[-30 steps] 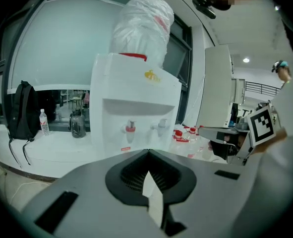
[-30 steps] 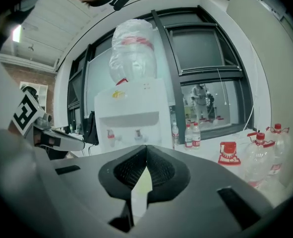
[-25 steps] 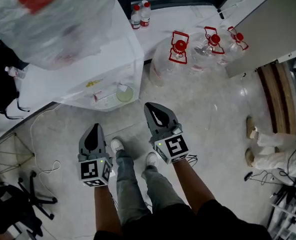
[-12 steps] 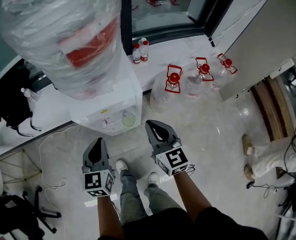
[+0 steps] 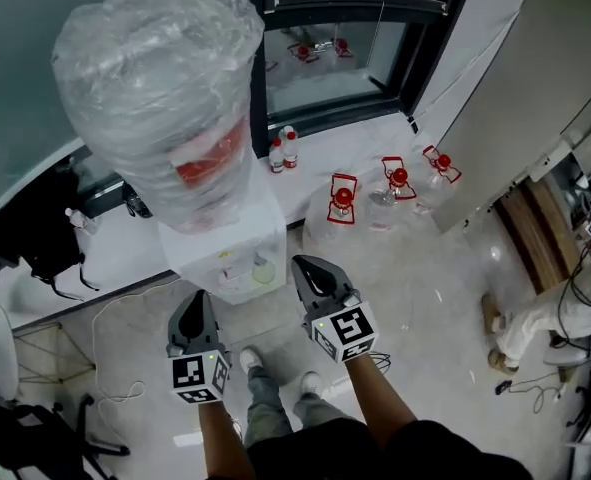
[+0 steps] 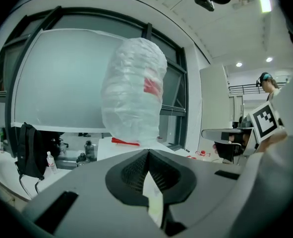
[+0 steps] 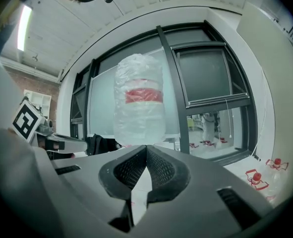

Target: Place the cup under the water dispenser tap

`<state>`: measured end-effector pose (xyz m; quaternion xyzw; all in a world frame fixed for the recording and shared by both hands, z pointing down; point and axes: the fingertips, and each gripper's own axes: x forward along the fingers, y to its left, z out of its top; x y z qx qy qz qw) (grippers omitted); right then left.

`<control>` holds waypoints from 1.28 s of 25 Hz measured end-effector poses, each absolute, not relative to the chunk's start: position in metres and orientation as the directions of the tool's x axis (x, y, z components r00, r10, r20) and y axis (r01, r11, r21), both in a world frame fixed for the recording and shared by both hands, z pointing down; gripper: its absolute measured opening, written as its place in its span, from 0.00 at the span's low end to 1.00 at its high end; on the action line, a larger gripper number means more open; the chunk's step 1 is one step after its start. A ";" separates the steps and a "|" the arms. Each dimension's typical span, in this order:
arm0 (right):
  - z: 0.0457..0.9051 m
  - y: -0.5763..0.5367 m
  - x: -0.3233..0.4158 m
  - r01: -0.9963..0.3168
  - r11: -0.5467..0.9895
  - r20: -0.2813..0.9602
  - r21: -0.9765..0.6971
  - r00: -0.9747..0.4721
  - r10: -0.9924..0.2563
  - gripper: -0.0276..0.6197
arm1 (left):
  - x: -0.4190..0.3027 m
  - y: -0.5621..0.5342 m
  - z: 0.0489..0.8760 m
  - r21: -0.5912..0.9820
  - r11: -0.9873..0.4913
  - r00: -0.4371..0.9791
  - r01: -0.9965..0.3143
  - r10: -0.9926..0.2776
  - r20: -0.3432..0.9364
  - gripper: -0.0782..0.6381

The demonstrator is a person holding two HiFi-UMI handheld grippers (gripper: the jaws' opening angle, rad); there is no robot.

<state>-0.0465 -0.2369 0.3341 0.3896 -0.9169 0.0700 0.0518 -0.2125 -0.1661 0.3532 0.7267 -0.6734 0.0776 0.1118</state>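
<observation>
Down on the water dispenser [image 5: 220,253] ledge, can spot the greenish cup [image 5: 263,270] from the head view only. From the gripper views, just seeing the wrapped bottle [image 6: 134,90], plus left gripper [image 6: 147,151] and right gripper [image 7: 146,147] pinched shut, empty.

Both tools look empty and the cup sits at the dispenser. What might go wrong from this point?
1. The shut right tool points close to the cup at the water dispenser; a forward nudge might tip it.
2. From the head view I cannot tell if the cup sits exactly under a tap, so water may miss it.
3. A loose white cord lies on the floor near the person's feet, a possible trip.
</observation>
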 end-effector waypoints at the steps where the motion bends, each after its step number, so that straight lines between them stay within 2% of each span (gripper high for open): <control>1: 0.327 -0.236 -0.046 -0.724 0.684 0.147 -0.088 -0.688 -0.710 0.07 | -0.214 -0.165 0.345 0.067 -0.063 0.078 -0.996 -0.965 0.251 0.12; 19: 0.228 -0.207 -0.035 -0.699 0.713 0.096 -0.052 -0.714 -0.693 0.07 | -0.227 -0.134 0.225 0.035 -0.014 0.017 -0.999 -0.994 0.106 0.12; 32: 0.202 -0.192 -0.024 -0.694 0.719 0.082 -0.023 -0.718 -0.691 0.07 | -0.217 -0.114 0.199 0.021 -0.013 0.016 -1.000 -0.993 0.117 0.12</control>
